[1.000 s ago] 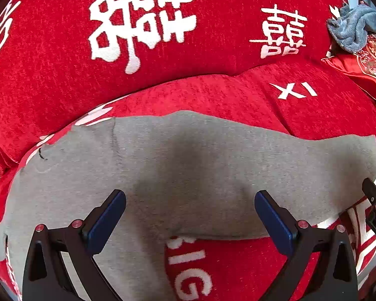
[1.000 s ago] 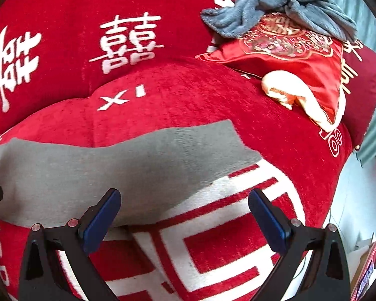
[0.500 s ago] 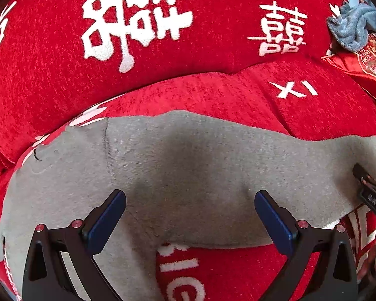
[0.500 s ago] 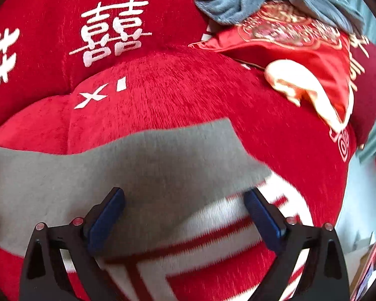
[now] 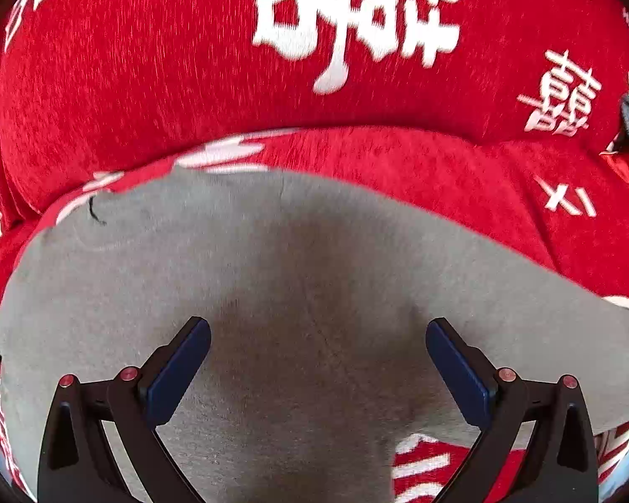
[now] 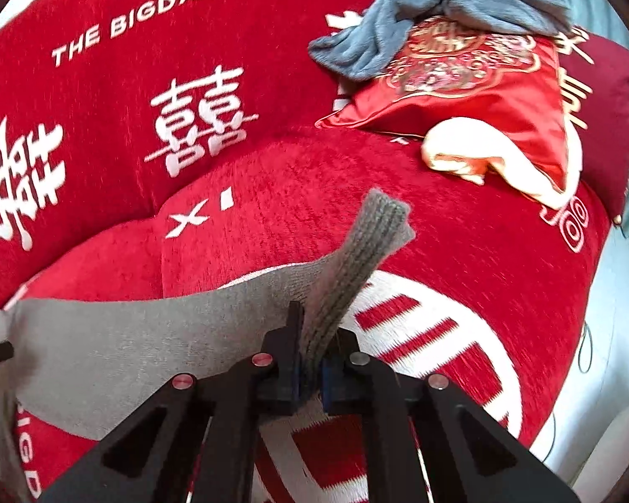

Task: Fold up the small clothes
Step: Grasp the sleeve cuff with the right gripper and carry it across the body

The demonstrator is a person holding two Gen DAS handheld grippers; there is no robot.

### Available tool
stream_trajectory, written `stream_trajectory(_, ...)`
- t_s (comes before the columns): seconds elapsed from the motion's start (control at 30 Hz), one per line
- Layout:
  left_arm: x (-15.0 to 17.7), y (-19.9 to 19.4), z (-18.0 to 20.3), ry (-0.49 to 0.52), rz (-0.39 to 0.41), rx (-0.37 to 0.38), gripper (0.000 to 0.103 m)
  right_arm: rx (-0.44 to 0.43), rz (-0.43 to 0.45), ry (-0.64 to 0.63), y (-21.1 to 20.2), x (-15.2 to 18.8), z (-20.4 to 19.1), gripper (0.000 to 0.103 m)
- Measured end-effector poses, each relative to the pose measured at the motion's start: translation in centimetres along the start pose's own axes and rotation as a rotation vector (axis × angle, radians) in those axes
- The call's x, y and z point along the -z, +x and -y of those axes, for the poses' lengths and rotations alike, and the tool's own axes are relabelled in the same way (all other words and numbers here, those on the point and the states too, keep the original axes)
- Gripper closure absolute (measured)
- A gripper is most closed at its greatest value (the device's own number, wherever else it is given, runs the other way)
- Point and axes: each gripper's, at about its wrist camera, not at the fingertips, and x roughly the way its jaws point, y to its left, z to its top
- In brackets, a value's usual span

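Observation:
A grey knit garment (image 5: 306, 293) lies spread flat on the red sofa seat. My left gripper (image 5: 316, 360) is open just above the garment's middle, with one blue pad (image 5: 180, 371) on each side. In the right wrist view my right gripper (image 6: 310, 371) is shut on the garment's ribbed right end (image 6: 365, 251) and lifts it off the seat. The rest of the garment (image 6: 126, 335) lies flat to the left.
The red sofa cover (image 6: 461, 251) has white characters and lettering. A red embroidered cushion (image 6: 474, 88) with a grey fleece cloth (image 6: 432, 4) on it lies at the right end. The sofa's right edge (image 6: 583, 335) drops to a pale floor.
My right gripper has shut on the garment's right end and raised it. My left gripper has moved left and closer over the garment, still open.

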Motion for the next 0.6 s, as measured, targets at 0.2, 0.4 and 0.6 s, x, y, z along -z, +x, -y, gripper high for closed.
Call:
stream_trajectory(0.2, 0.9, 0.0, 0.7, 0.058, -0.013, 0.017, 0.0, 0.011, 0.001, -0.029, -0.5, -0.2, -0.5, 0.096)
stream_trajectory(0.4, 1.0, -2.4, -0.1, 0.075, 0.044, 0.041, 0.0, -0.007, 0.024, -0.045, -2.2, -1.1, -1.8, 0.096)
stream_trajectory(0.6, 1.1, -4.0, -1.5, 0.074, 0.075, 0.061, 0.0, -0.054, 0.053, -0.077, -4.5, -2.0, -4.3, 0.096)
